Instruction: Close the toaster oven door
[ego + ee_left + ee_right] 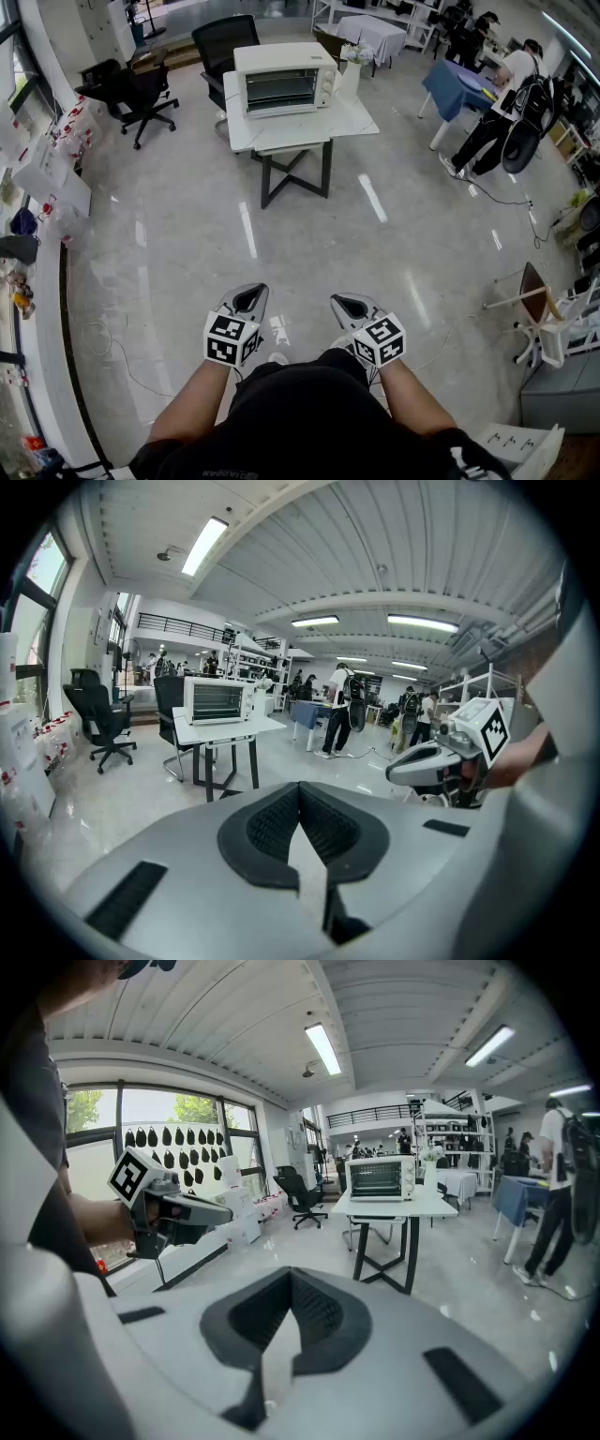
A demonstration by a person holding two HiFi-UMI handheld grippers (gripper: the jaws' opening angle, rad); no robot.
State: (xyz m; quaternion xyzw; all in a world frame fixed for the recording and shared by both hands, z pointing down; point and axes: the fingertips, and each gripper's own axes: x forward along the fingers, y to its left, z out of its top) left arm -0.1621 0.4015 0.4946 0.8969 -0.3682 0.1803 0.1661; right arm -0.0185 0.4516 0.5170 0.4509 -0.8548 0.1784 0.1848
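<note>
White-cased, the toaster oven (284, 80) sits on a white worktop (352, 120) with black crossed legs, far across the glossy grey floor (309, 244) from the person, its glass door upright against the front. A black office chair (141, 94) stands to the worktop's left, and a bystander (502, 103) bends over a blue-covered table (450, 80) to its right. Well apart from the oven and close to the person's body, the left gripper (248, 298) and right gripper (353, 306) are side by side, pointing toward it, each with its fingers clenched together on nothing.
</note>
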